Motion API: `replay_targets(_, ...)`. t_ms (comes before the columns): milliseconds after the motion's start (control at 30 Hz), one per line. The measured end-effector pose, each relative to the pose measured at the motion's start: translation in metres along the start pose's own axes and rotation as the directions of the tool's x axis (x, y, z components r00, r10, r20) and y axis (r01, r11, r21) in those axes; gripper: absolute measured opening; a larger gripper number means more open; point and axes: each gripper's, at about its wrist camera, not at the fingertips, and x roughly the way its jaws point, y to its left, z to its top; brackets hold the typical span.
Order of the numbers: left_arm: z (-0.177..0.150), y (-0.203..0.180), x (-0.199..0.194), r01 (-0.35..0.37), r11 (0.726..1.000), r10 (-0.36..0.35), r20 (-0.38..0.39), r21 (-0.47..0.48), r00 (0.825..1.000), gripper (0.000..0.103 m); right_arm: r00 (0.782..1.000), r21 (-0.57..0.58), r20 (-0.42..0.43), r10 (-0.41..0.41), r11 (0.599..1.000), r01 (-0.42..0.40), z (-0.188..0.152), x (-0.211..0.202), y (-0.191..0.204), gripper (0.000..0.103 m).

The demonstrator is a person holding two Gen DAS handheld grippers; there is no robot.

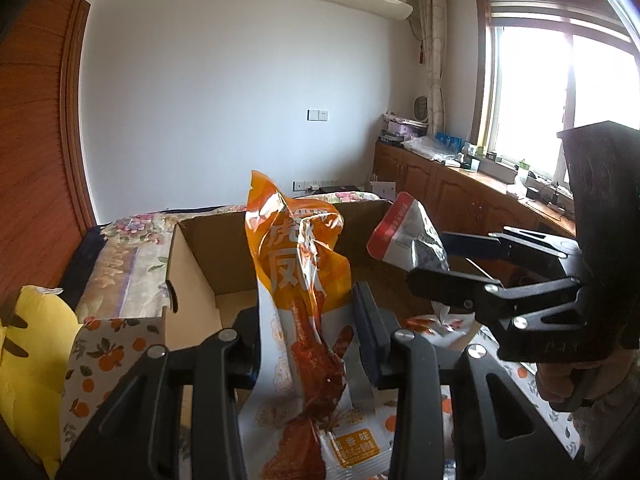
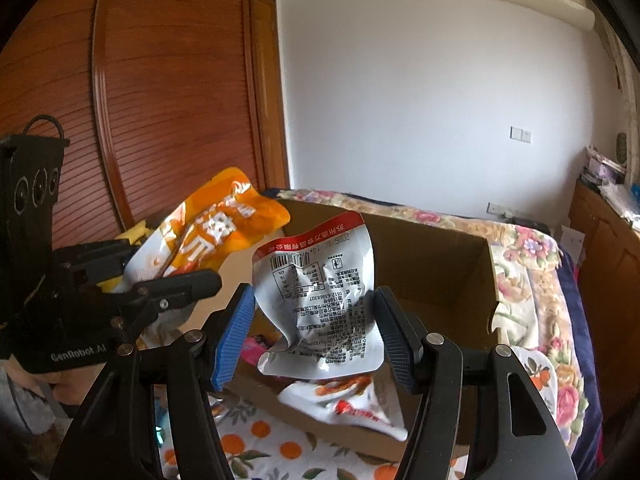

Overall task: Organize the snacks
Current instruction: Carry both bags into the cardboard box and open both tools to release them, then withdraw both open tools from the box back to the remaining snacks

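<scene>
Over the open brown cardboard box (image 2: pixel 432 248), the left tongs (image 1: pixel 308 328) pinch a crinkled orange-and-white snack packet (image 1: pixel 300 280) while the right tongs (image 2: pixel 316 328) clamp a silver-and-red foil pouch (image 2: pixel 320 288).

Your left claw (image 1: pixel 308 344) fills the lower centre of its view, clamped on an orange packet (image 1: pixel 298 280); your right claw (image 2: pixel 316 336) grips a silver packet (image 2: pixel 320 288) at lower centre.
</scene>
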Motion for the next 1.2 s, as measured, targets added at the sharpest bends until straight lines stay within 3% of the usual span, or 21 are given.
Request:
replay_targets(533, -0.002, 0.021, 0.044, 0.02, 0.997, -0.025, -0.069, -0.077, 0.997, 0.039, 0.997, 0.018, -0.066, -0.045, 0.999, 0.046, -0.014, 0.027, -0.014, 0.063)
replay_targets(933, -0.005, 0.011, 0.044, -0.009, 0.999, 0.007, -0.07, -0.035, 0.998, 0.054, 0.992, 0.031, -0.11, -0.055, 0.998, 0.059, -0.022, 0.038, -0.018, 0.063)
replay_targets(1200, -0.005, 0.008, 0.035, -0.032, 0.999, 0.031, -0.067, -0.004, 0.997, 0.055, 0.992, 0.052, -0.104, -0.074, 0.995, 0.08, -0.024, 0.026, -0.021, 0.063)
